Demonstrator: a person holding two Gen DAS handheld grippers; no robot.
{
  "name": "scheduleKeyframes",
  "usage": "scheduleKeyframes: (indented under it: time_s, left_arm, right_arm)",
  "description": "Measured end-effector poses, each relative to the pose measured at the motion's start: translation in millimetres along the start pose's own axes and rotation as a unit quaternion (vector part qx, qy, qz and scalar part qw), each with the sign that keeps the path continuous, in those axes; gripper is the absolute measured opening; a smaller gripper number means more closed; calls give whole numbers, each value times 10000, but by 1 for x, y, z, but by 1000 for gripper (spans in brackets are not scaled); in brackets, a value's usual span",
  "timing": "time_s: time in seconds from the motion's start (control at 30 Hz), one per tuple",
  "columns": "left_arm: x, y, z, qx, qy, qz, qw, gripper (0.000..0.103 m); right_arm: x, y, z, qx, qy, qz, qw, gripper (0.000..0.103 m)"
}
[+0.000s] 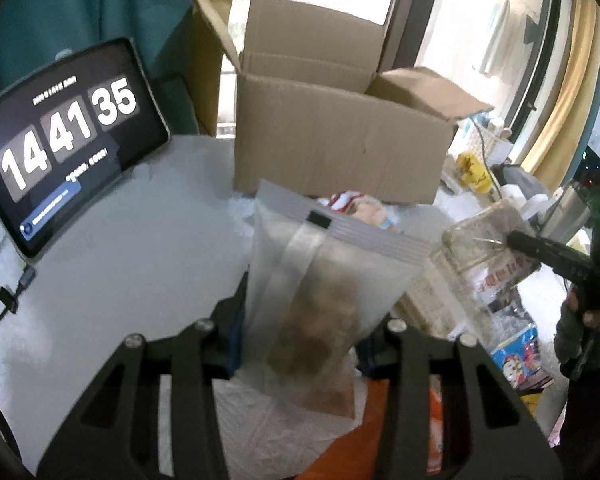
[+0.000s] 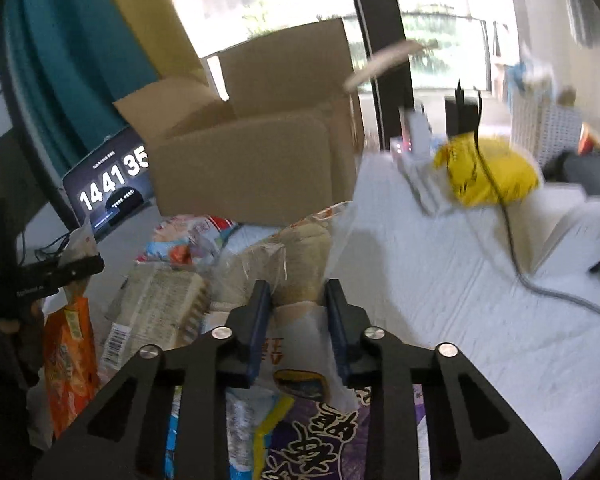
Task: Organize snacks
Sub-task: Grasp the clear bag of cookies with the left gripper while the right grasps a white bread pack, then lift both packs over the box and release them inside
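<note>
In the left wrist view my left gripper [image 1: 306,320] is shut on a frosted zip bag [image 1: 324,276] of brown snacks, held upright above the table in front of an open cardboard box [image 1: 340,144]. In the right wrist view my right gripper [image 2: 298,312] has its blue pads [image 2: 260,316] pressed on a clear packet of pale pastries [image 2: 300,260], lifted over the snack pile. The left view shows that same clear packet [image 1: 484,248] in the right gripper [image 1: 518,240] at the right. The left gripper [image 2: 94,266] appears at the left of the right view, with the frosted zip bag [image 2: 82,240].
Loose snacks lie below: an orange packet [image 2: 68,360], a purple packet [image 2: 320,440], a wrapped cake tray [image 2: 160,304]. The box [image 2: 256,168] stands behind them. A tablet showing a clock [image 1: 68,140] leans at the left. A yellow bag [image 2: 488,172] and a cable [image 2: 512,248] lie at the right.
</note>
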State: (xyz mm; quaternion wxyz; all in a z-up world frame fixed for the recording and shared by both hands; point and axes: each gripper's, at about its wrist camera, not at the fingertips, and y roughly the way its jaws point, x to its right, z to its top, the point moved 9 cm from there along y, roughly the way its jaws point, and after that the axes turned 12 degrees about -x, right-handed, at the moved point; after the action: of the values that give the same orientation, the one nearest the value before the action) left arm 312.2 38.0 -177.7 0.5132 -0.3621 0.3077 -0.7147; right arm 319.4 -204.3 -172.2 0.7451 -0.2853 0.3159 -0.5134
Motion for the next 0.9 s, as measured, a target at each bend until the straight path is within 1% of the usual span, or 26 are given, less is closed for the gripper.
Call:
scheduleKeyframes:
  time_s: [0.13, 0.27, 0.4, 0.6, 0.83, 0.9]
  left_arm:
    - [3, -17, 7, 229, 20, 29, 9997, 44]
    - [8, -35, 19, 495, 60, 62, 9987, 44]
    - [9, -52, 32, 730, 135, 110, 9972, 44]
    - [16, -69, 52, 1024, 245, 215, 9942, 44]
    - [25, -79, 81, 1347, 310, 393, 9896, 44]
    - [28, -80, 91, 1433, 356, 515, 9877, 44]
  right_arm:
    - [-12, -26, 14, 343, -257, -139, 9990, 26]
    - [-21, -52, 30, 672, -426, -175, 9967, 26]
    - [-30, -68, 52, 915, -545, -230, 9941, 26]
    - [-33, -82, 75, 1194, -642, -314, 9903, 26]
    - [-33, -88, 104, 1413, -706, -378, 9867, 26]
    - [-33, -89, 111, 1477, -748, -403, 9854, 26]
